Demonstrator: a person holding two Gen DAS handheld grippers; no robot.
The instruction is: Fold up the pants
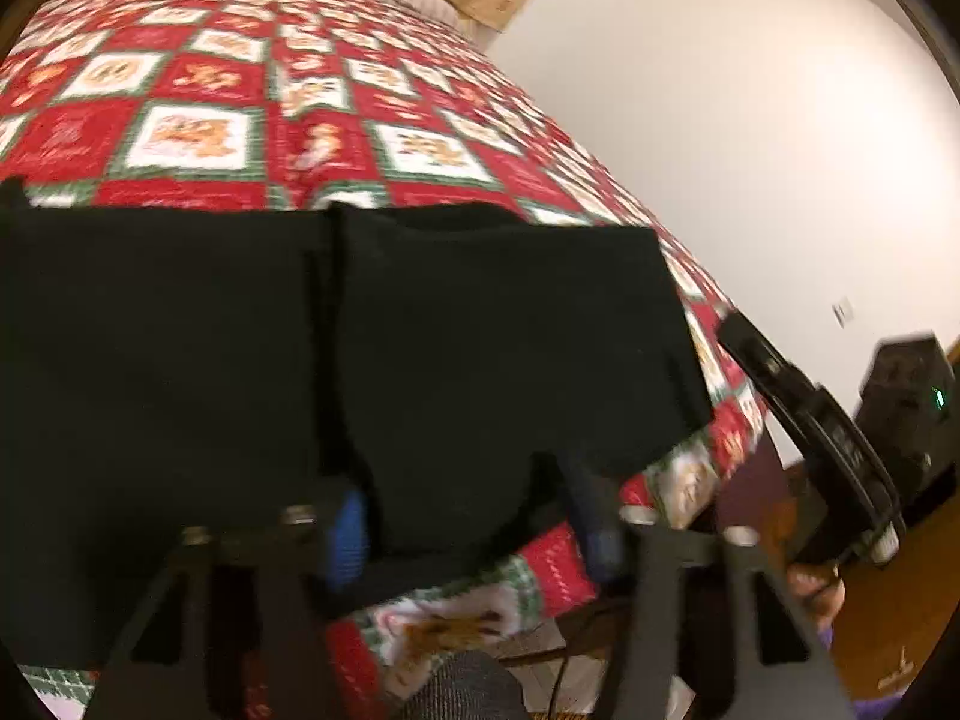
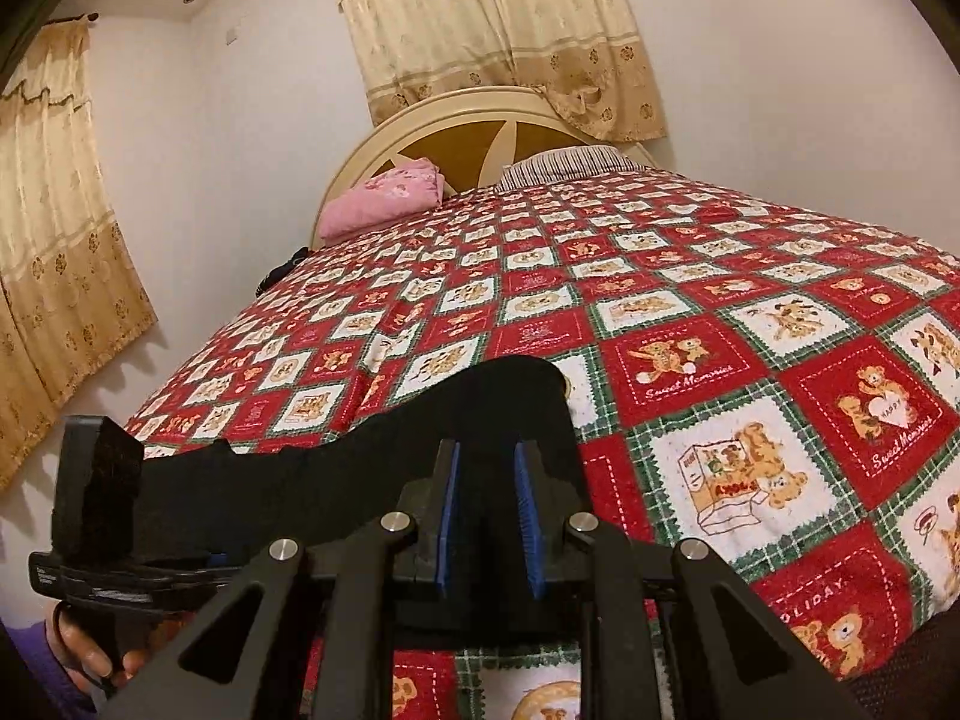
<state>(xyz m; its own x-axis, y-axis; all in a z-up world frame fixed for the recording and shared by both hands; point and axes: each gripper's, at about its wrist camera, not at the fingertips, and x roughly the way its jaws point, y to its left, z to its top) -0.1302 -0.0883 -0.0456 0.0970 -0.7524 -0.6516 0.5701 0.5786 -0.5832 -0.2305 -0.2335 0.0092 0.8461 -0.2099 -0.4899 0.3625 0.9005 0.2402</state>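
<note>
Black pants (image 1: 360,348) lie folded on the red patchwork bedspread (image 1: 198,138) near the bed's front edge. My left gripper (image 1: 474,516) is open, its blue-padded fingers (image 1: 348,534) straddling the near edge of the pants. In the right wrist view the pants (image 2: 420,438) stretch left from my right gripper (image 2: 489,510). Its blue pads (image 2: 447,516) stand a narrow gap apart over the dark cloth; whether cloth is pinched between them does not show. The left gripper's body (image 2: 96,498) is at the far left of this view.
A pink pillow (image 2: 384,195) and a striped pillow (image 2: 564,165) lie at the headboard (image 2: 474,120). Curtains (image 2: 498,30) hang behind. The right gripper's body (image 1: 828,438) shows at the bed's right edge, by a white wall and a wooden floor (image 1: 888,618).
</note>
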